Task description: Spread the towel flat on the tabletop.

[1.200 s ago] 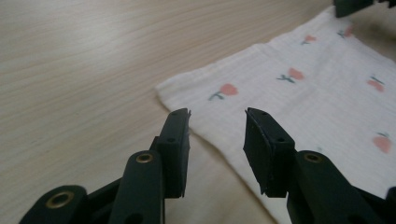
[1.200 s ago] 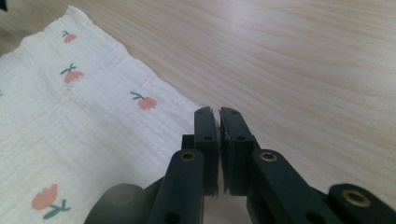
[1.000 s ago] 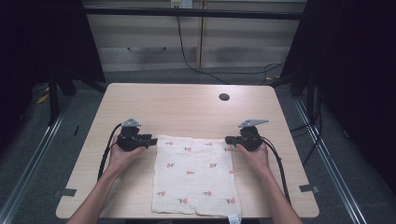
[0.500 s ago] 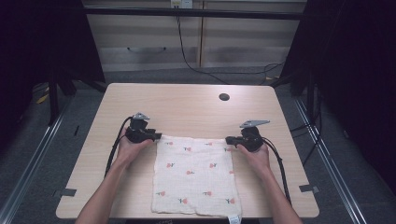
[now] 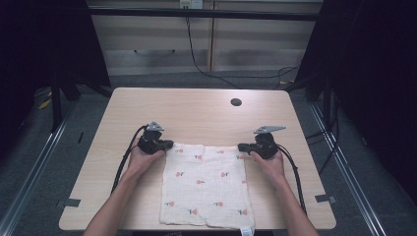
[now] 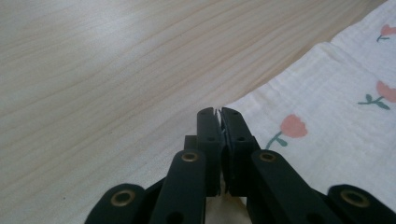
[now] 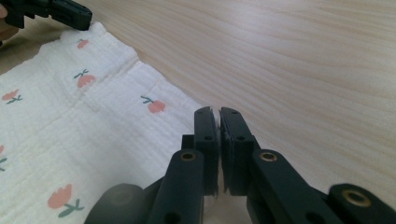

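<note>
A white cloth [image 5: 206, 184] printed with small red tulips lies flat on the wooden table [image 5: 196, 108], near its front edge. My left gripper [image 5: 169, 144] sits at the cloth's far left corner. Its jaws have just been closing, and in the left gripper view they [image 6: 218, 112] pinch a sliver of the cloth [image 6: 327, 116]. My right gripper [image 5: 242, 146] is at the far right corner. In the right gripper view its jaws [image 7: 218, 111] are shut on the edge of the cloth [image 7: 70, 130], and the left gripper [image 7: 86, 18] shows at the far corner.
A dark round hole [image 5: 236, 102] sits in the tabletop toward the far right. A small tag [image 5: 246, 230] hangs at the cloth's near right corner, by the table's front edge. Black cables [image 5: 123, 162] trail from both grippers along the forearms.
My left gripper has moved right and slightly away onto the cloth's far left corner, and its jaws have closed there. The right gripper and the cloth have stayed put.
</note>
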A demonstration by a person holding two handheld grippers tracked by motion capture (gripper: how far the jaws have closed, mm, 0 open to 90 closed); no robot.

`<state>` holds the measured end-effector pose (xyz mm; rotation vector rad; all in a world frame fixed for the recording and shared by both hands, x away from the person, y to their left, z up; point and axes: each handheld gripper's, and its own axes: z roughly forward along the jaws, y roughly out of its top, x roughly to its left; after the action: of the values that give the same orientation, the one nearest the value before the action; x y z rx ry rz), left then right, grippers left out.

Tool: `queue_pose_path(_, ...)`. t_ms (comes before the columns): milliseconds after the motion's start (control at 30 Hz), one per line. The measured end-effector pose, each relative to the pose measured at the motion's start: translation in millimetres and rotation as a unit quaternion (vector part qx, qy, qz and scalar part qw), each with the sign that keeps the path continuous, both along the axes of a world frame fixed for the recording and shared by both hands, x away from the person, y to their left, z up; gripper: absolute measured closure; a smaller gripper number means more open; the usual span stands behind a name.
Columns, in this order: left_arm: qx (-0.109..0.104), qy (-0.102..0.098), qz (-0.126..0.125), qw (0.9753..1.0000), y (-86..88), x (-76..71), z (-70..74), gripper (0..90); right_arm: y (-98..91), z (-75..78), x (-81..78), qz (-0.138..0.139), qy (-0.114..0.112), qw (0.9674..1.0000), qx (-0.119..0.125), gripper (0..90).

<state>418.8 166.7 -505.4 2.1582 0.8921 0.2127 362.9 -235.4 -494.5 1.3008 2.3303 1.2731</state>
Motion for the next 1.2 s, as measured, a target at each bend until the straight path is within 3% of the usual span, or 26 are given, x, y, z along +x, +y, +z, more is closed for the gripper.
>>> queue_pose_path(167,-0.017,0.012,0.006,0.9998,1.6,-0.4,-0.1,87.6,-4.1,2.4,-0.5,-0.002,-0.002,0.9999,0.011,86.8)
queue_pose_path(300,-0.048,0.016,0.000,0.9987,4.4,-2.0,6.4,87.8,-6.8,4.9,-1.9,-0.003,-0.005,0.9997,0.023,86.9)
queue_pose_path(500,-0.060,-0.001,0.002,0.9982,13.0,-4.4,26.5,87.9,-7.4,13.8,-4.8,-0.002,-0.014,0.9993,0.034,86.9)
queue_pose_path(633,-0.086,-0.013,0.004,0.9962,22.7,-7.1,40.3,87.9,-10.4,20.7,-6.0,-0.001,-0.024,0.9990,0.038,87.0)
queue_pose_path(800,-0.091,-0.024,0.010,0.9955,28.7,-8.2,50.0,88.0,-13.8,28.1,-6.1,-0.003,-0.031,0.9986,0.042,87.0)
queue_pose_path(900,-0.107,-0.032,0.008,0.9937,30.0,-7.4,59.7,87.9,-14.6,37.0,-3.5,0.003,-0.040,0.9983,0.043,87.0)
queue_pose_path(1200,-0.112,-0.047,0.011,0.9925,28.1,-4.0,76.0,87.9,-14.9,53.3,10.5,0.004,-0.056,0.9973,0.048,87.0)
